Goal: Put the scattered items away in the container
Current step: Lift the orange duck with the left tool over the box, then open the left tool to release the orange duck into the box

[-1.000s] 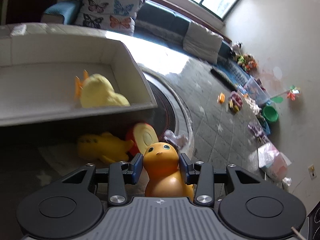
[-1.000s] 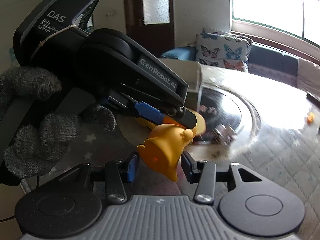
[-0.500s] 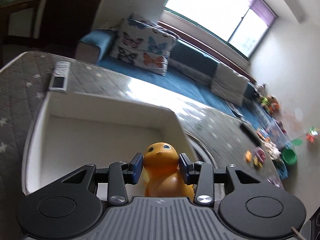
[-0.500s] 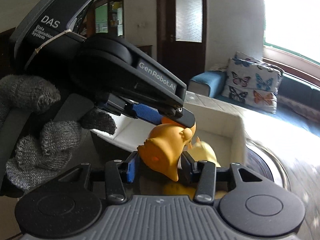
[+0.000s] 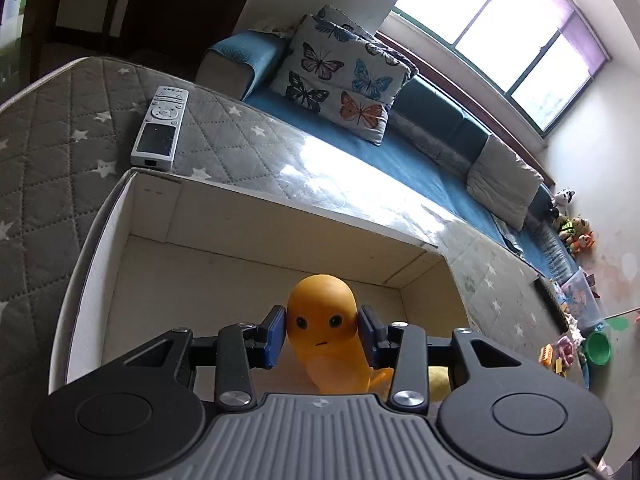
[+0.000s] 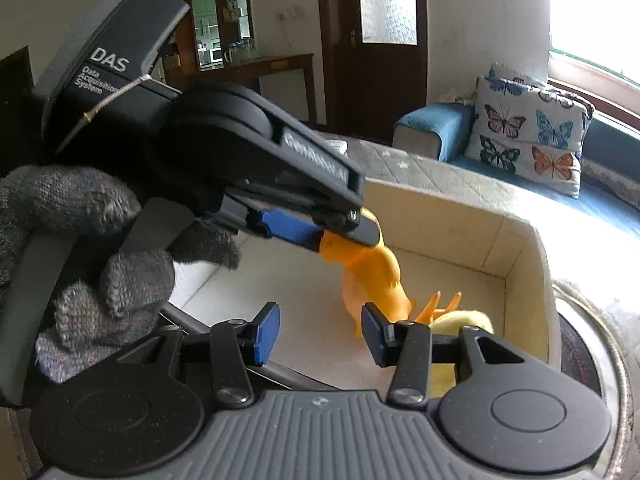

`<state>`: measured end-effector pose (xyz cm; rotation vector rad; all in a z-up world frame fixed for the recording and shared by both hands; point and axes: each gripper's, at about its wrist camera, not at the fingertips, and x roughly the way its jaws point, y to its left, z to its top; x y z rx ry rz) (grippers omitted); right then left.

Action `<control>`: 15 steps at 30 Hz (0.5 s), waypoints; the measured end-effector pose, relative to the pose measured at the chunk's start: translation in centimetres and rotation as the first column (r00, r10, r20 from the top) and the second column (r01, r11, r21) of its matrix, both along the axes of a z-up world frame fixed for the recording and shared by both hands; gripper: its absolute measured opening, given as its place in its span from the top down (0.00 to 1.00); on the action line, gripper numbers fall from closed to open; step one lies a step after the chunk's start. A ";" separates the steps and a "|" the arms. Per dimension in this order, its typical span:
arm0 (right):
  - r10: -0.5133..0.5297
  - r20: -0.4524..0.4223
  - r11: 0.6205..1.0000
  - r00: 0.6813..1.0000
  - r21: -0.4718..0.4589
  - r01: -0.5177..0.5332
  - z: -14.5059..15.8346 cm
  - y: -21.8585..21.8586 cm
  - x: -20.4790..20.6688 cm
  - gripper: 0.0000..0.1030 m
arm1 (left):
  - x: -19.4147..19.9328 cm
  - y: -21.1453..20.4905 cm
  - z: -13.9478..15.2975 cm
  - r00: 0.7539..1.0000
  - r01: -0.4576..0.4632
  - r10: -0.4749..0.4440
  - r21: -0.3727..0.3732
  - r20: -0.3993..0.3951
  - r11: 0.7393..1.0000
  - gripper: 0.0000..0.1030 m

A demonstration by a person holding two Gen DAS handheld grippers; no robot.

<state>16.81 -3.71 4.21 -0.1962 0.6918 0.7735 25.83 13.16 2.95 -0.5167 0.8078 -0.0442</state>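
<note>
My left gripper is shut on an orange duck toy and holds it by the head over the inside of the white box. In the right wrist view the same duck hangs from the left gripper above the box. My right gripper is open and empty at the box's near edge. A yellow duck toy lies inside the box; a bit of it shows in the left wrist view.
A grey remote control lies on the quilted table cover behind the box. A blue sofa with a butterfly pillow is beyond. Toys and a green bowl are on the floor at right. A round stand sits right of the box.
Both grippers rose from the table to over the box. My right gripper let go of the orange duck and opened. The left gripper still holds the duck, now tilted downward.
</note>
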 end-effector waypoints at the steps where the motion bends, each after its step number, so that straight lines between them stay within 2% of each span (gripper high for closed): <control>1: -0.002 -0.001 1.000 1.000 0.000 0.002 -0.1 -0.1 0.0 0.56 | 0.1 0.1 0.0 1.000 0.005 -0.005 0.000 -0.001 1.000 0.59; 6: -0.005 0.008 1.000 1.000 0.007 0.005 -0.1 -0.5 -0.4 0.56 | 0.1 0.6 -0.3 1.000 0.003 -0.003 -0.016 -0.019 1.000 0.59; 9: -0.015 0.014 1.000 1.000 0.008 0.015 0.0 -0.8 -0.7 0.56 | -0.3 0.3 -0.1 0.999 0.000 0.001 0.014 -0.044 1.000 0.58; 15: -0.030 0.034 0.999 0.999 0.017 0.030 0.7 -1.6 -1.9 0.53 | -1.6 0.6 -0.2 0.997 -0.021 0.023 0.029 -0.072 0.999 0.58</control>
